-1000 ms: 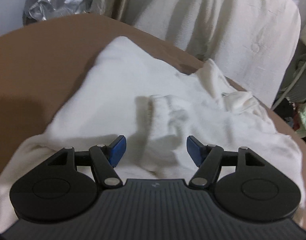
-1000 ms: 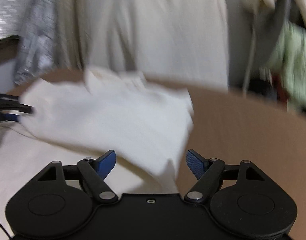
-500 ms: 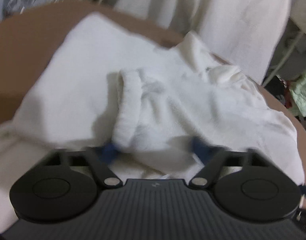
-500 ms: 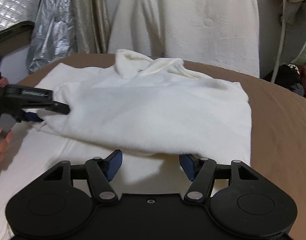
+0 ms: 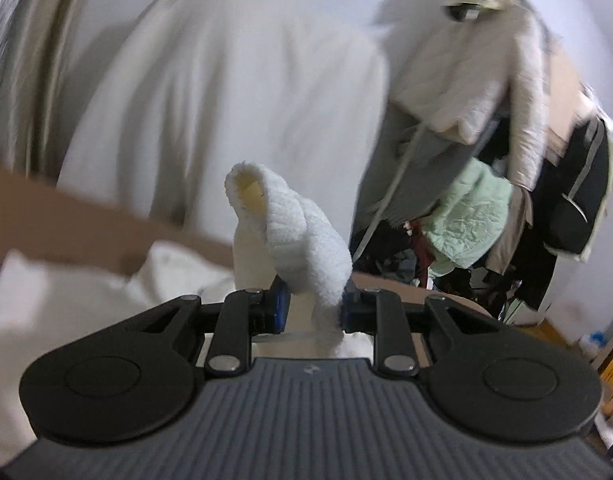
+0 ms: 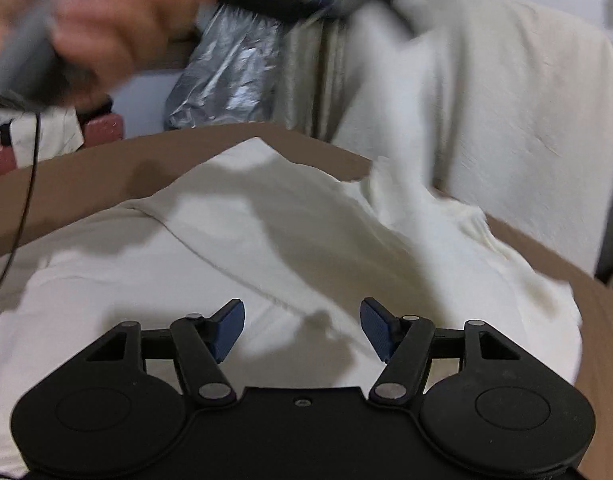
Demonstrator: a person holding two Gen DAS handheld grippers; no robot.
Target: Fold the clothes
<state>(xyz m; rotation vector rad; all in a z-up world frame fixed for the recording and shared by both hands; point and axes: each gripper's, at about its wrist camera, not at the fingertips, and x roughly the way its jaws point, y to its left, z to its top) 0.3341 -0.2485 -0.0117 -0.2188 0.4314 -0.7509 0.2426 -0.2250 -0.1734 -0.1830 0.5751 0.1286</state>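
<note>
A white fleece garment [image 6: 246, 240] lies spread on the round brown table [image 6: 86, 172]. My left gripper [image 5: 312, 308] is shut on the garment's cuff [image 5: 302, 236] and holds it lifted above the table; the sleeve opening points up. The rest of the garment [image 5: 66, 300] shows blurred below in the left wrist view. My right gripper [image 6: 302, 328] is open and empty, low over the garment's body. The left hand and its gripper [image 6: 106, 20] show blurred at the top left of the right wrist view.
A chair draped in cream cloth [image 6: 486, 120] stands behind the table. A silver quilted cover [image 6: 230, 72] and a curtain are at the back. Hanging clothes and a pale green jacket [image 5: 466, 216] crowd the right. A black cable [image 6: 22, 216] runs down the table's left.
My left gripper closed on the cuff and lifted it up off the table. My right gripper let the folded edge go, opened wider and now sits over the flat garment.
</note>
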